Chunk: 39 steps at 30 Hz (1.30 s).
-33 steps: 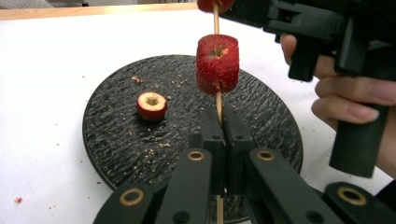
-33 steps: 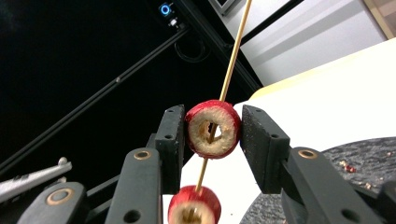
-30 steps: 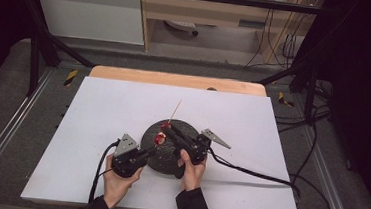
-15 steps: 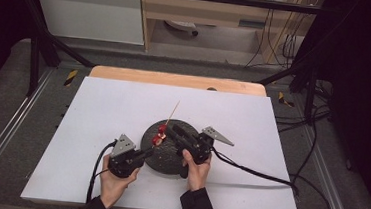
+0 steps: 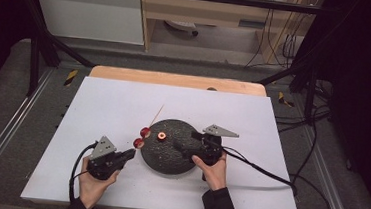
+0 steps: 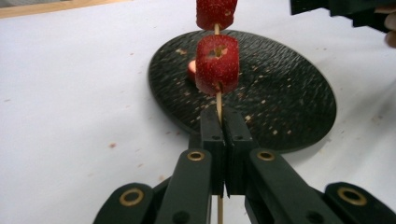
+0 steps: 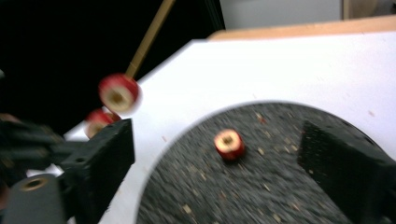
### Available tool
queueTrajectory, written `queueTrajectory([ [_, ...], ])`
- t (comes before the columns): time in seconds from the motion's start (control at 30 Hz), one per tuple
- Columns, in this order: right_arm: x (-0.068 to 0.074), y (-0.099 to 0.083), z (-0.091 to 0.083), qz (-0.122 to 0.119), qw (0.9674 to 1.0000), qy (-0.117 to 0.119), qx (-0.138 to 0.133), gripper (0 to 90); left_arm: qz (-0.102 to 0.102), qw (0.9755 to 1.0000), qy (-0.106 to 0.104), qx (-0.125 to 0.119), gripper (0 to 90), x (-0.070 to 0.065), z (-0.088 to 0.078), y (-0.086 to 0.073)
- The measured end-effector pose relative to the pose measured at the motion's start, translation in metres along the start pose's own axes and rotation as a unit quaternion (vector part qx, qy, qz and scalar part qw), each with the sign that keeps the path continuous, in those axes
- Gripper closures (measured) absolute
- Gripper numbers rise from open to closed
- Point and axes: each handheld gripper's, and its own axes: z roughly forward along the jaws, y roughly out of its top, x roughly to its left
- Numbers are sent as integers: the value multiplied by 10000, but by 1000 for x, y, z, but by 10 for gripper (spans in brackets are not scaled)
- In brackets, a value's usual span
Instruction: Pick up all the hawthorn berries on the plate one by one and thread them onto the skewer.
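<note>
The skewer (image 5: 151, 124) has left the plate (image 5: 169, 158); right gripper (image 5: 182, 148) jaws just opened.

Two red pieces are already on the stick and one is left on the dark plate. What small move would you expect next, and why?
Probably the right gripper, whose jaws have just been opening with nothing between them, closes on the loose piece on the plate. The left gripper holds the skewer shut, with its pointed end free.

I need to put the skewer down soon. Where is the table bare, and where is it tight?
Bare: the white sheet left of and beyond the dark plate. Tight: between the skewer and the plate's left rim, by the left claw.
</note>
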Motion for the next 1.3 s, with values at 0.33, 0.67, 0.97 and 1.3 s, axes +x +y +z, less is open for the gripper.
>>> queueTrajectory([
  [0.33, -4, 0, -2, -471, 9954, -198, 812, 37, 119, 9996, 82, 224, 886, 17, -19, -14],
  [0.67, -2, 8, 0, -809, 9868, -342, 1362, 31, 42, 9995, 46, 294, 885, 33, -32, -28],
  [0.97, 6, 26, 18, -925, 9812, -382, 1651, 37, 35, 9993, 27, 366, 885, 38, -33, -35],
  [1.3, 13, 42, 45, -1029, 9735, -438, 1994, 39, -55, 9993, 68, 354, 885, 43, -36, -37],
])
